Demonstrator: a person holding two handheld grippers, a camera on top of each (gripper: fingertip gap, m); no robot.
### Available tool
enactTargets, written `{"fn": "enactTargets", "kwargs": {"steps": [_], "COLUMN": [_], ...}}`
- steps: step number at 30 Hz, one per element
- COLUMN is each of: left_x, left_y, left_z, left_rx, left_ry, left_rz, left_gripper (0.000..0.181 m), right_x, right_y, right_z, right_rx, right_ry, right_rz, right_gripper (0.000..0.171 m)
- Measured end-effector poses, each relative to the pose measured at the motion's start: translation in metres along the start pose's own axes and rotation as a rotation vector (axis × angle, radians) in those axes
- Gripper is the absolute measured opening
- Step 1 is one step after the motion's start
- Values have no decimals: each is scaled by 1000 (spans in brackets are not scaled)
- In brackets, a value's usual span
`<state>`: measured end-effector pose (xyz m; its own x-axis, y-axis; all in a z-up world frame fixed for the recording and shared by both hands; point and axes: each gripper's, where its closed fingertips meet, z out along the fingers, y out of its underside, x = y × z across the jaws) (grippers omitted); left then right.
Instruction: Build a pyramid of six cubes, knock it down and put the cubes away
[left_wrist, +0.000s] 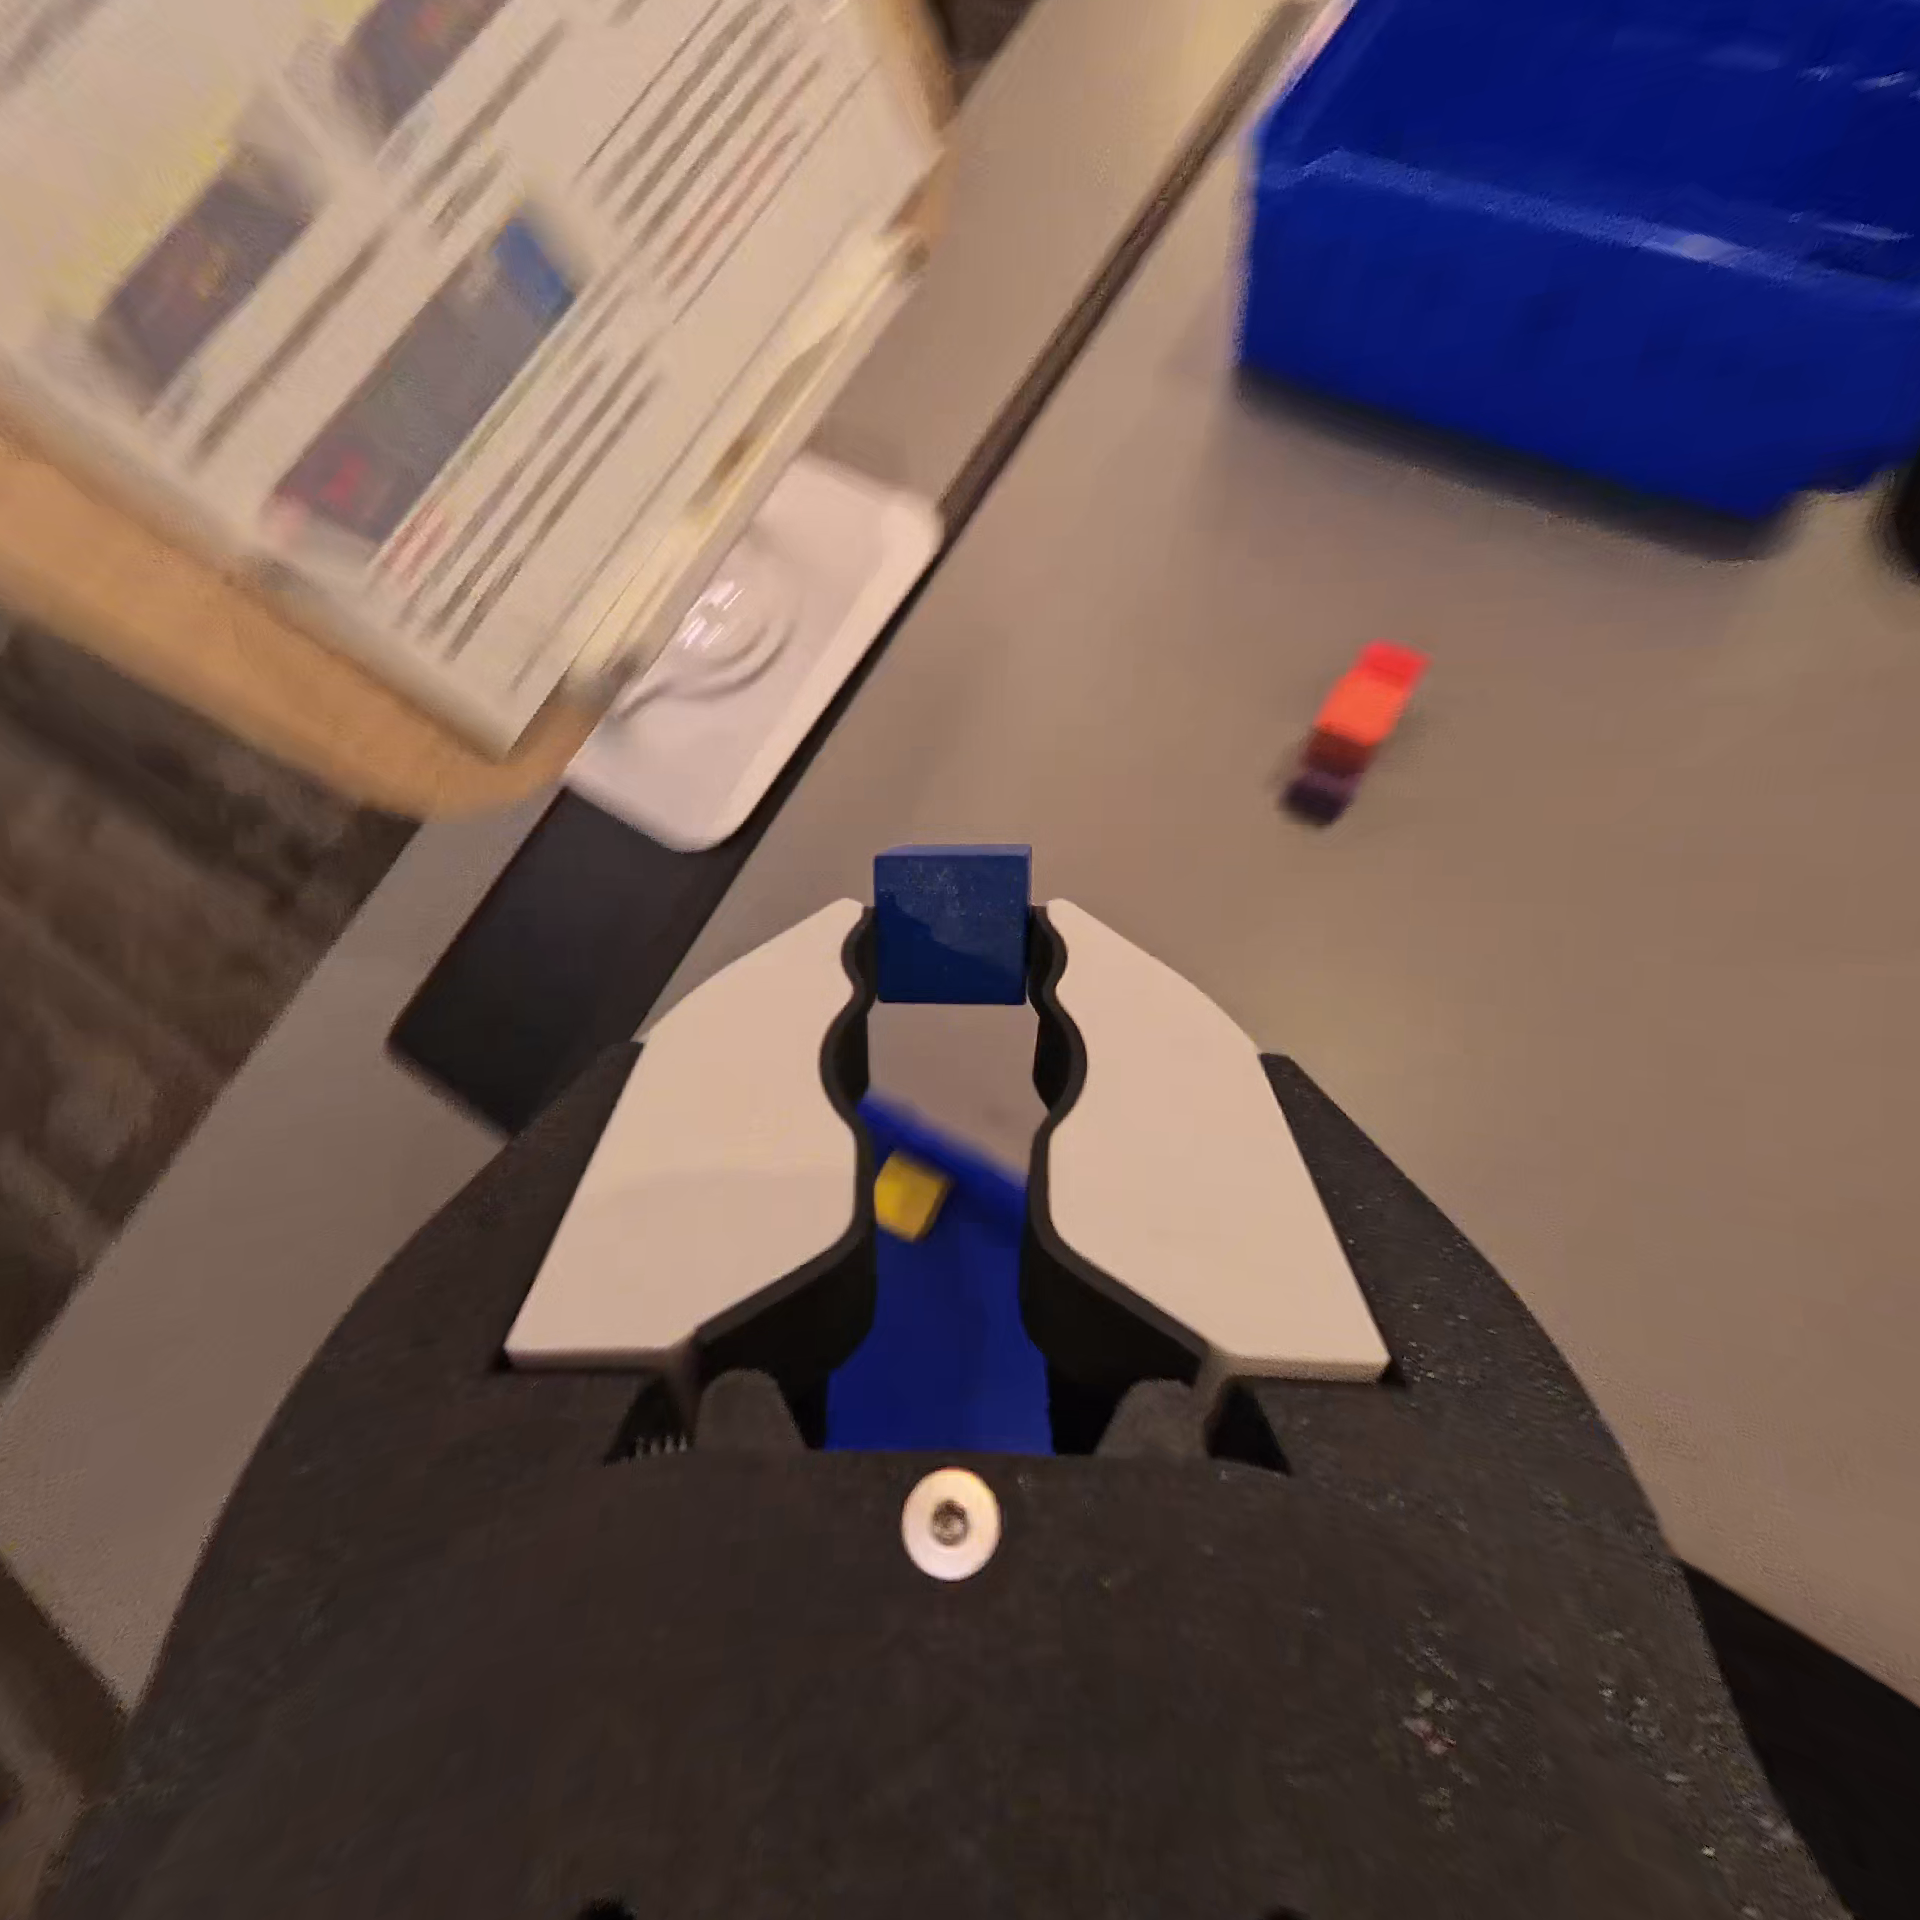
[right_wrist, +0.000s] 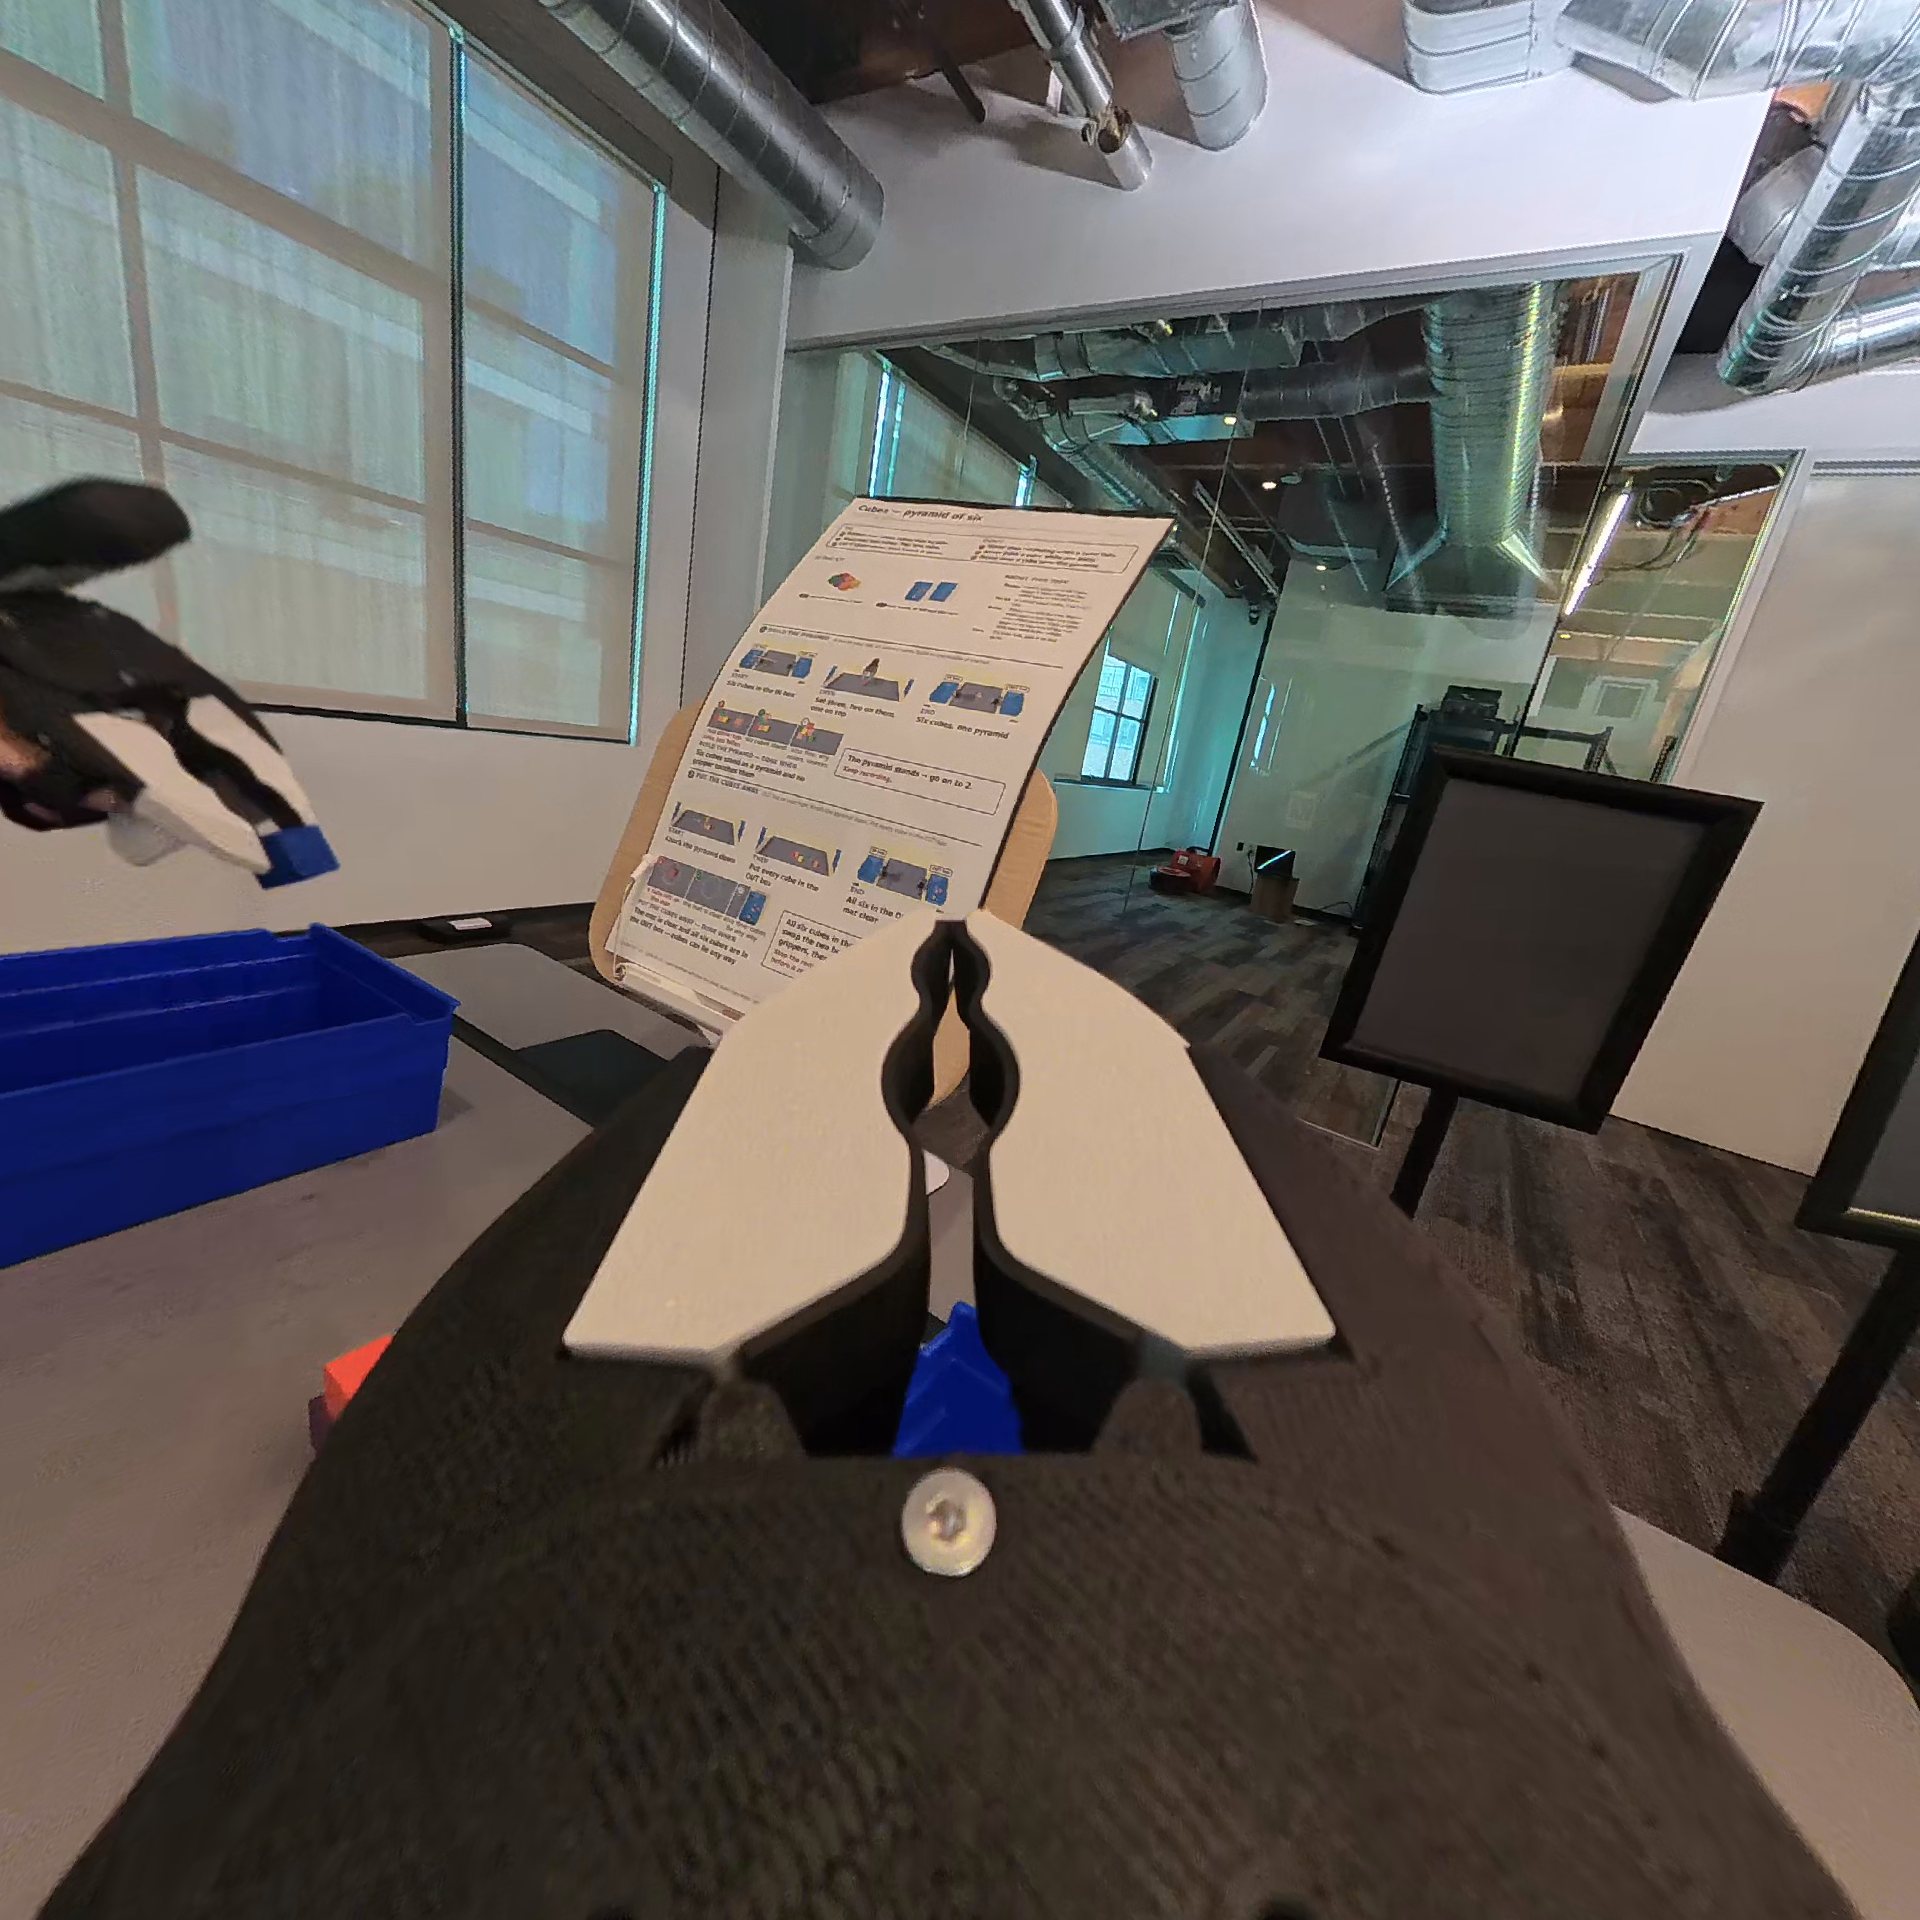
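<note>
My left gripper (left_wrist: 952, 940) is shut on a blue cube (left_wrist: 952, 925) and holds it in the air above the grey table (left_wrist: 1351, 1091). Through the gap below its fingers I see a blue bin (left_wrist: 935, 1351) with a yellow cube (left_wrist: 909, 1197) in it. A short row of cubes, red, orange and purple (left_wrist: 1356, 732), lies on the table ahead to the right. The right wrist view shows the left gripper (right_wrist: 275, 842) with the blue cube (right_wrist: 307, 857) at far left, above a blue bin (right_wrist: 208, 1049). My right gripper (right_wrist: 951, 935) is shut and empty, raised. An orange cube (right_wrist: 353, 1371) shows by its left side.
A second blue bin (left_wrist: 1558, 260) stands at the far right of the table. An instruction sheet on a stand (right_wrist: 883, 748) is behind the table, with a white base (left_wrist: 769, 644). A black framed sign on a post (right_wrist: 1538, 935) stands on the floor to the right.
</note>
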<state>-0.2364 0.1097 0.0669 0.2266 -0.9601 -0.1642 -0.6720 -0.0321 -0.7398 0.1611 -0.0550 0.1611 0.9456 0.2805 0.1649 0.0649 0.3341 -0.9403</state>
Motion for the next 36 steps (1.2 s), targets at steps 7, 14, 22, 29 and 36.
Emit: {"fn": "enactTargets", "kwargs": {"steps": [7, 14, 22, 29, 36], "left_x": [161, 182, 182, 177, 174], "left_y": [-49, -20, -2, 5, 10], "left_z": [125, 201, 213, 217, 219], "left_rx": [-133, -285, -364, -389, -414], "left_ry": [290, 362, 389, 379, 379], "left_rz": [321, 359, 362, 357, 344], "left_gripper": [28, 28, 28, 28, 28], "right_x": [-13, -14, -5, -5, -3], "right_y": [1, -8, -17, -19, -21], "right_z": [6, 0, -10, -10, -13], "right_rx": [-3, 23, 76, 85, 98], "right_ry": [-44, -47, -36, -45, -40], "right_rz": [9, 3, 36, 40, 47], "right_gripper": [1, 1, 1, 1, 1]}}
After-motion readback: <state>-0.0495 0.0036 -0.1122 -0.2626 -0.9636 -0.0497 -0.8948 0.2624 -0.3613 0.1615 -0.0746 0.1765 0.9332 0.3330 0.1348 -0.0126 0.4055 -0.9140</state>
